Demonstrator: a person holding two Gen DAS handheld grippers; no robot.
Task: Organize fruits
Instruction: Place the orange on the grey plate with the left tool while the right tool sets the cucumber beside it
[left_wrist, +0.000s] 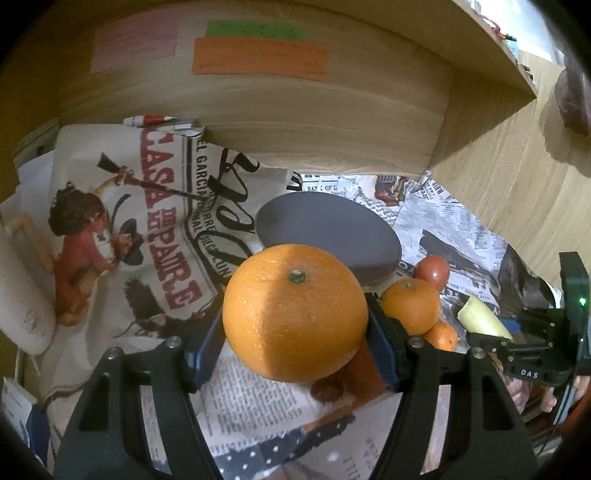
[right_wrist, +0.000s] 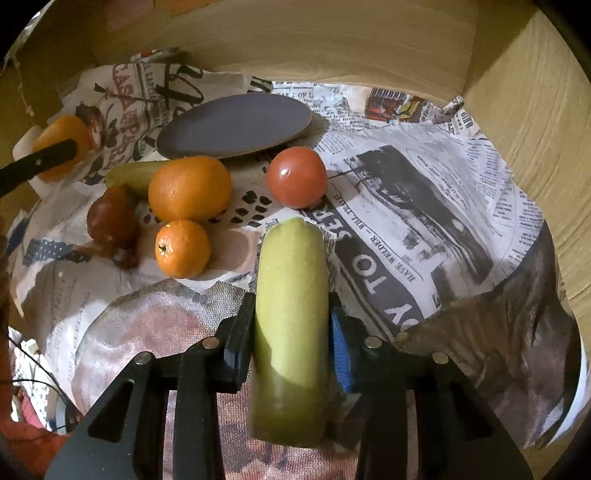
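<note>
My left gripper (left_wrist: 295, 332) is shut on a big orange (left_wrist: 295, 314), lifted above the newspaper, stem end facing up. A grey oval plate (left_wrist: 332, 229) lies empty just behind it. My right gripper (right_wrist: 291, 332) is shut on a long pale green fruit (right_wrist: 291, 295) that sticks out forward between the pads. On the paper sit a medium orange (right_wrist: 188, 188), a small mandarin (right_wrist: 183, 249), a red tomato (right_wrist: 295, 177), a dark red fruit (right_wrist: 110, 218) and a green fruit (right_wrist: 133, 173) half hidden behind them. In the right wrist view the plate (right_wrist: 236, 125) lies beyond this cluster.
Wooden walls (left_wrist: 314, 122) box in the back and right side of the newspaper-lined surface (right_wrist: 424, 221). Coloured paper notes (left_wrist: 258, 55) are stuck on the back wall. A white bottle (left_wrist: 22, 295) lies at the far left.
</note>
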